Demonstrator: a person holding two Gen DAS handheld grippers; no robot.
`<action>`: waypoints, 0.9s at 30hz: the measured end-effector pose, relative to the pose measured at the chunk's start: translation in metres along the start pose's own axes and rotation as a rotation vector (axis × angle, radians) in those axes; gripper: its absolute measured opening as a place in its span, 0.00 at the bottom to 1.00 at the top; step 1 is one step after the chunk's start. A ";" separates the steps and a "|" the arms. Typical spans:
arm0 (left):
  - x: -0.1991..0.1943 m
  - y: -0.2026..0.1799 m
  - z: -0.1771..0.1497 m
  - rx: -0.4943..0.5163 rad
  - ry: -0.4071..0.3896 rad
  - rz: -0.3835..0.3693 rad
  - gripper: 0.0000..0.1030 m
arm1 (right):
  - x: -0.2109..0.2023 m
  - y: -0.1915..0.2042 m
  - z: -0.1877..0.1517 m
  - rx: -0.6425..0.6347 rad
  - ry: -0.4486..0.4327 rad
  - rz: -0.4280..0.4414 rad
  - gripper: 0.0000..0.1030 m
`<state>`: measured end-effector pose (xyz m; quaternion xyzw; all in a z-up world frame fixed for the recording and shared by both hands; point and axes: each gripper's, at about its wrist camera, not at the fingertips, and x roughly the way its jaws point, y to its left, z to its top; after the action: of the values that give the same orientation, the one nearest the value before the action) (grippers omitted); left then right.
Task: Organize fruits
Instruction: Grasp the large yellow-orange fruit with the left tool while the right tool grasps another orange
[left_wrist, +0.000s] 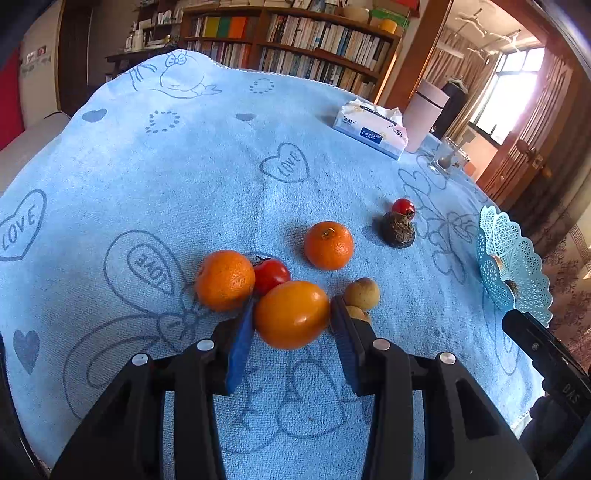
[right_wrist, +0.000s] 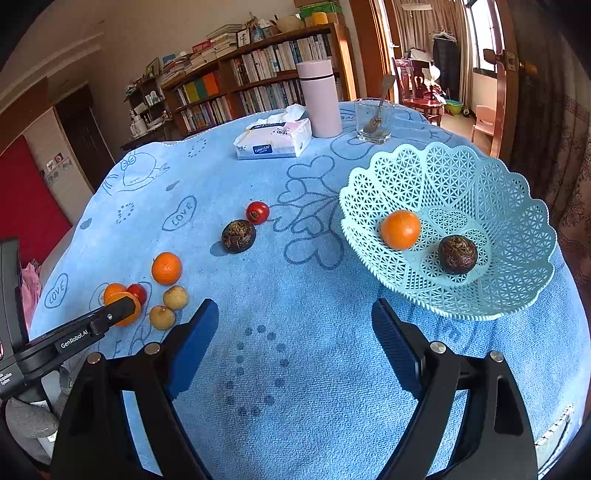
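Note:
My left gripper (left_wrist: 293, 306) is shut on a smooth orange fruit (left_wrist: 291, 314), with a blue pad against each side of it. Touching that fruit lie a mandarin (left_wrist: 225, 280) and a red tomato (left_wrist: 271, 275); two brown longans (left_wrist: 362, 293) sit just right of the gripper. Farther off are another mandarin (left_wrist: 328, 245), a dark round fruit (left_wrist: 398, 230) and a small tomato (left_wrist: 403, 207). The right gripper (right_wrist: 295, 306) is open over bare blue cloth, left of the pale lattice basket (right_wrist: 480, 206). In the basket rest an orange (right_wrist: 400, 229) and a dark fruit (right_wrist: 457, 254).
At the far side of the blue towel-covered table (right_wrist: 295, 369) stand a tissue pack (right_wrist: 273, 142), a pink flask (right_wrist: 319, 99) and a glass with a spoon (right_wrist: 373, 122). Bookshelves (right_wrist: 258, 74) fill the wall behind. The basket sits near the table's right edge.

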<state>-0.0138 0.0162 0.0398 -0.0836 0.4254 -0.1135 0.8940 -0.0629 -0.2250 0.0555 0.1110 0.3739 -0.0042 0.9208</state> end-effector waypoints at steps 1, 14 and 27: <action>-0.005 0.002 0.001 -0.001 -0.013 -0.001 0.40 | 0.003 0.004 0.002 -0.009 0.010 0.013 0.84; -0.036 0.035 0.001 -0.041 -0.089 0.047 0.40 | 0.064 0.075 0.026 -0.101 0.150 0.184 0.84; -0.048 0.060 -0.001 -0.080 -0.107 0.065 0.40 | 0.122 0.128 0.033 -0.179 0.226 0.224 0.57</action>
<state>-0.0355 0.0871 0.0597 -0.1113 0.3834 -0.0625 0.9147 0.0588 -0.0981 0.0202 0.0695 0.4592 0.1442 0.8738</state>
